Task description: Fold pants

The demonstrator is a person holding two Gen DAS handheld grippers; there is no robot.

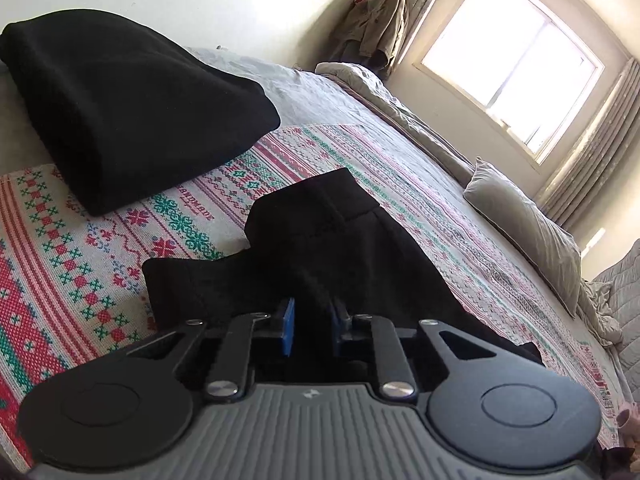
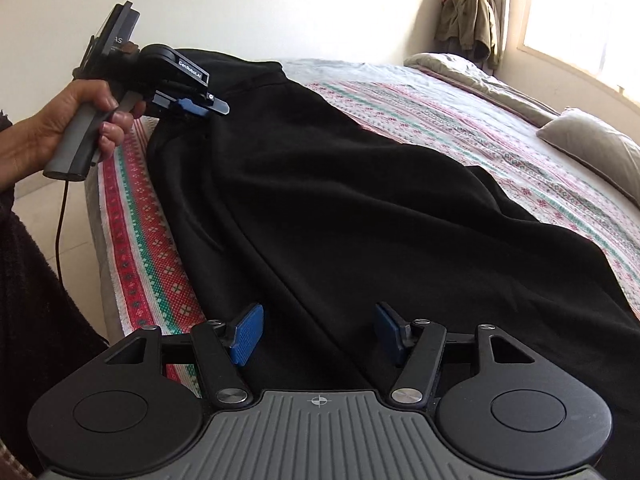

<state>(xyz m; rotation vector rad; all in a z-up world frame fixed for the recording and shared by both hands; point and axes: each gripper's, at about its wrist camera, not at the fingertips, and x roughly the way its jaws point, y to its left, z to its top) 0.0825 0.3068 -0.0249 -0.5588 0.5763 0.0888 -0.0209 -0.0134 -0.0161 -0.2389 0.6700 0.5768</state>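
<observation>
Black pants (image 2: 340, 200) lie stretched along a patterned blanket (image 2: 152, 248) on a bed. In the right wrist view a hand (image 2: 68, 124) holds my left gripper (image 2: 200, 108) at the pants' far end, near the bed's left edge. Its blue pads pinch the black cloth there. In the left wrist view a ridge of the pants (image 1: 320, 240) rises between the nearly closed pads of the left gripper (image 1: 312, 320). My right gripper (image 2: 318, 332) hovers over the near part of the pants, pads wide apart and holding nothing.
A folded black garment (image 1: 120, 112) sits on the blanket (image 1: 80, 260) beyond the pants. A grey pillow (image 1: 528, 232) and rumpled bedding (image 1: 360, 76) lie toward the window (image 1: 512, 60). A jacket (image 1: 380, 20) hangs in the corner. Pale floor (image 2: 48, 208) shows left of the bed.
</observation>
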